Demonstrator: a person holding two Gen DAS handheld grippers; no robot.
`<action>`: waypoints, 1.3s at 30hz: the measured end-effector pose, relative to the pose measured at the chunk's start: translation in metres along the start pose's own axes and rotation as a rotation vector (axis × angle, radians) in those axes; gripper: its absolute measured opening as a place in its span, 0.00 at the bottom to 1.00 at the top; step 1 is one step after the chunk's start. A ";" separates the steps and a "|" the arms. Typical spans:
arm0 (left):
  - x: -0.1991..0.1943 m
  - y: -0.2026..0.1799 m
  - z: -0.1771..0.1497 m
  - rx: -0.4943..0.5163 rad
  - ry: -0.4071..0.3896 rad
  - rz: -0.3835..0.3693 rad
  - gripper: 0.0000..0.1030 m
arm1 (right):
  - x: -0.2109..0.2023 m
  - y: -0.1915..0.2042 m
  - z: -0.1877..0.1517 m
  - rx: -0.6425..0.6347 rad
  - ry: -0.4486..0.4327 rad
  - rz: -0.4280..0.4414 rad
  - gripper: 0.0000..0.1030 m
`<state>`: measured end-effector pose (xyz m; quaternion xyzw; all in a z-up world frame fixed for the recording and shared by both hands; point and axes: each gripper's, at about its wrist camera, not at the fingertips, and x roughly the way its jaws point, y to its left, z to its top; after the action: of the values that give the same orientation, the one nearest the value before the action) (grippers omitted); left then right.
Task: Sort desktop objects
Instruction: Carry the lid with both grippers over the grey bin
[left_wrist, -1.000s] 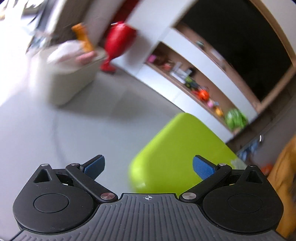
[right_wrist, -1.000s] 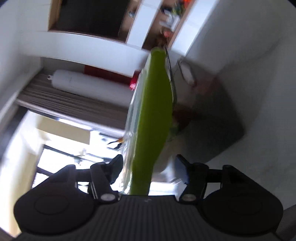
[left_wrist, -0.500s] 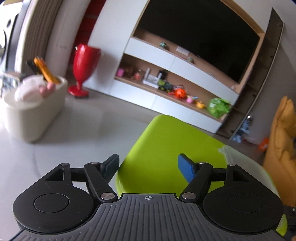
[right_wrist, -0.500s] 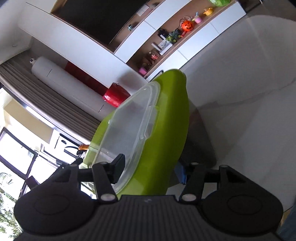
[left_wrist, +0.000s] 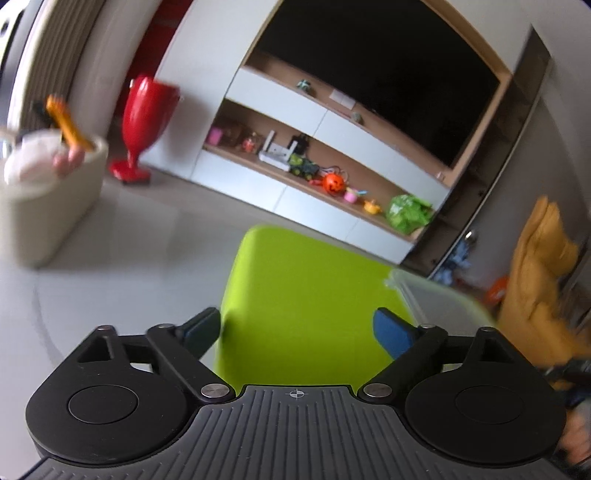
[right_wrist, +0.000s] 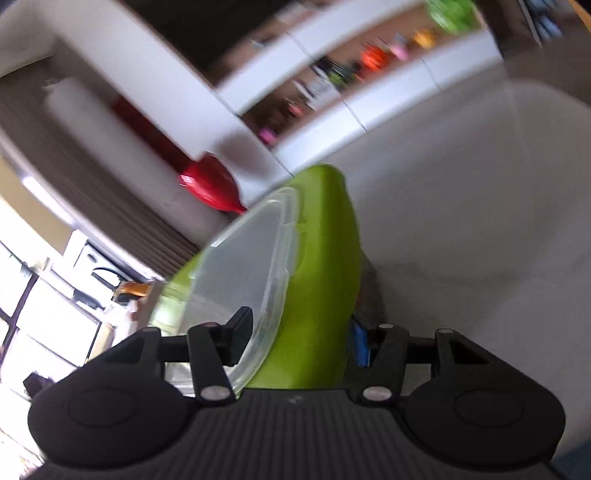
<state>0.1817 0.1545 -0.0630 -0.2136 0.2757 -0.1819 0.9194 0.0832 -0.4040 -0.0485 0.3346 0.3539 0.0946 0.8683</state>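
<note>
White tabletop below: the right gripper (right_wrist: 299, 336) clamps a lime-green plastic container with clear lid (right_wrist: 317, 280), probably light, stiff, slippery; grip its rim. Left gripper (left_wrist: 295, 328), just reopening, straddles it untouched.

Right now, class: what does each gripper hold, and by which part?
The right gripper clamps the green box near its end, across lid and base. The left gripper is open, holding nothing.

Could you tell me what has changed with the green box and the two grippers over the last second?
The left gripper closed partway, then reopened; the green box lies between its jaws ungripped. The right gripper stays clamped on the box, tilting it. The white bin stayed put.
</note>
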 end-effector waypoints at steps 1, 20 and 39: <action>0.003 0.008 0.000 -0.042 0.011 -0.008 0.91 | -0.003 -0.005 -0.004 0.002 -0.021 0.008 0.59; 0.018 0.030 0.012 -0.322 0.020 -0.073 0.96 | 0.019 -0.038 0.017 -0.052 -0.131 0.064 0.28; 0.033 0.049 -0.016 -0.373 0.037 -0.291 1.00 | 0.016 -0.096 -0.013 0.211 -0.257 0.340 0.67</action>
<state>0.2089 0.1758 -0.1133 -0.4141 0.2876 -0.2624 0.8228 0.0789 -0.4635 -0.1260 0.4876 0.1866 0.1587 0.8380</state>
